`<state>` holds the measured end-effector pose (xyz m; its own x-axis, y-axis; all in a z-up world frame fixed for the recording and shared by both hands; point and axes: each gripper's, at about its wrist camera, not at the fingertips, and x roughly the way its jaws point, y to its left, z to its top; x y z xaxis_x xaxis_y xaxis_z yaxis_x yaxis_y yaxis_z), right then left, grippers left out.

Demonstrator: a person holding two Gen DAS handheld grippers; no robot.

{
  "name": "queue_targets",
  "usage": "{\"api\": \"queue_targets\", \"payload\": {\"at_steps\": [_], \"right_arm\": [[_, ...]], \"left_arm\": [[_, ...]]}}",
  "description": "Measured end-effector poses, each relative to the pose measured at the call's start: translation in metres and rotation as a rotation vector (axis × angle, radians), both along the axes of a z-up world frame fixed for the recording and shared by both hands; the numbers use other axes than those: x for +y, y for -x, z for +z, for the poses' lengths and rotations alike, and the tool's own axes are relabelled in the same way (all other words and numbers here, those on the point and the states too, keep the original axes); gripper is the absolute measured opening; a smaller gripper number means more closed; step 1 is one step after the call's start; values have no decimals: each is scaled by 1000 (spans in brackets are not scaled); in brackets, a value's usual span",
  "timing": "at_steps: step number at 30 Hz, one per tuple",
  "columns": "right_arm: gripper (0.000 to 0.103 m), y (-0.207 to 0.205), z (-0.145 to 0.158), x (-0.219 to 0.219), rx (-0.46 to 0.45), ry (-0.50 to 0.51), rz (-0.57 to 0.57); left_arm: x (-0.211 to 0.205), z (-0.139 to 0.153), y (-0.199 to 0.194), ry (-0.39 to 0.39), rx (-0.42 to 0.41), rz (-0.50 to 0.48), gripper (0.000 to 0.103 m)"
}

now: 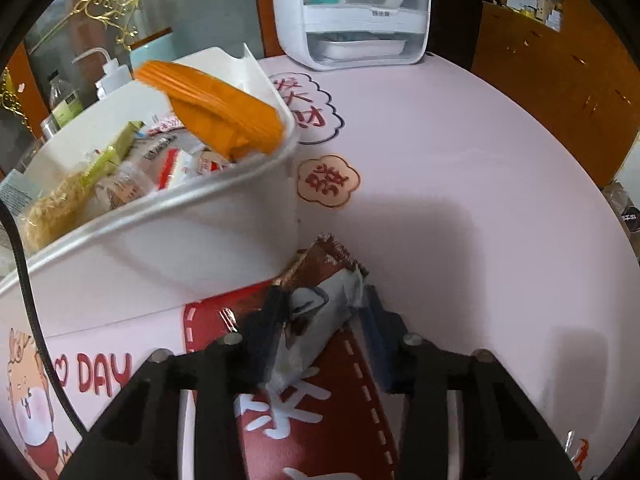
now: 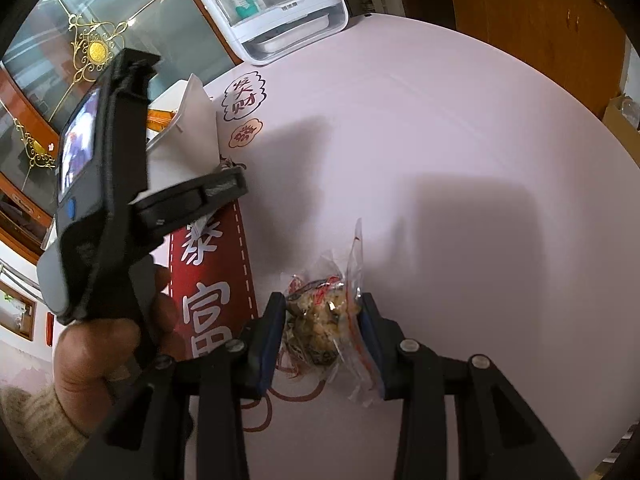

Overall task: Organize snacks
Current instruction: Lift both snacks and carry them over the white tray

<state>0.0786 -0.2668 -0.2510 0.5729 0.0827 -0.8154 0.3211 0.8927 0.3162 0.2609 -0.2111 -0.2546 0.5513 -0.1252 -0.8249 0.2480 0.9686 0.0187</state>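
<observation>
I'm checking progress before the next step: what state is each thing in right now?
Left claw: shut on the brown-and-white snack packet.
Right claw: shut on the clear snack bag, which rests on the table.
White bin: open, partly filled with snacks.
Orange packet: tilted, leaning on the bin's rim.
White cabinet: closed, bottles inside.

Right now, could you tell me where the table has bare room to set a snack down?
The pink table lies bare right of the white bin, up to the white cabinet at the back edge. It is crowded by the bin's near corner, where the left gripper and right gripper each pinch a packet; the bin itself is nearly full.
</observation>
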Motion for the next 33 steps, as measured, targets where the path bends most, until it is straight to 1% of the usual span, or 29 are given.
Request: {"api": "queue_targets", "payload": {"at_steps": [5,8,13,18,22,27,29,33], "right_arm": [[37,-3,1,2,4,5,10],[37,-1,3,4,3,9,17],[37,0,7,6,-5,18,23],[36,2,16,10,-16,24,34],[36,-3,34,20,-52,27,58],[35,-18,65,40,-113,34,117],[35,-29,80,51,-143,43,154],[35,-51,113,73,-209,84,226]], "left_arm": [[15,8,2,39,20,-1,28],[25,16,8,84,30,-11,26],[40,35,24,118,0,-35,25],[57,53,33,152,-20,-29,24],[74,71,40,167,-30,-12,24],[99,104,53,177,-60,-4,24],[112,122,58,185,-85,0,24],[136,157,62,160,-145,13,24]]}}
